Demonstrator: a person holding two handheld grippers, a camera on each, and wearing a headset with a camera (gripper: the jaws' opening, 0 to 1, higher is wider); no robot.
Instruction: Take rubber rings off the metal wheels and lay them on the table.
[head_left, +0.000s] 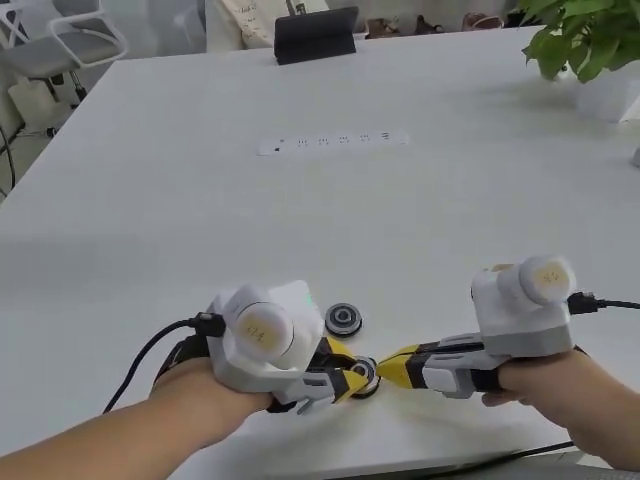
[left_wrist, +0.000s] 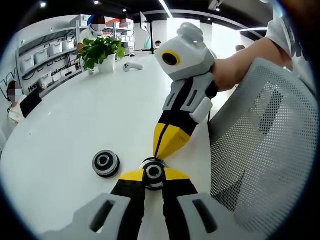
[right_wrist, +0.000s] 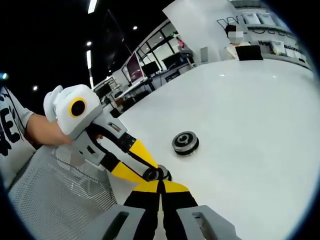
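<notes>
Both grippers meet at one wheel
Your left gripper (left_wrist: 154, 175) clamps the wheel (head_left: 362, 372). Your right gripper (right_wrist: 159, 181), jaws together, perhaps pinches its rubber ring (left_wrist: 145, 165). A second wheel (head_left: 343, 319) lies near it.

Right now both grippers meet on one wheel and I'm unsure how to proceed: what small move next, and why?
Probably ease the right gripper away from the left gripper to peel the ring off: the left clamps the wheel, and the right's shut tips sit at its rim.
</notes>
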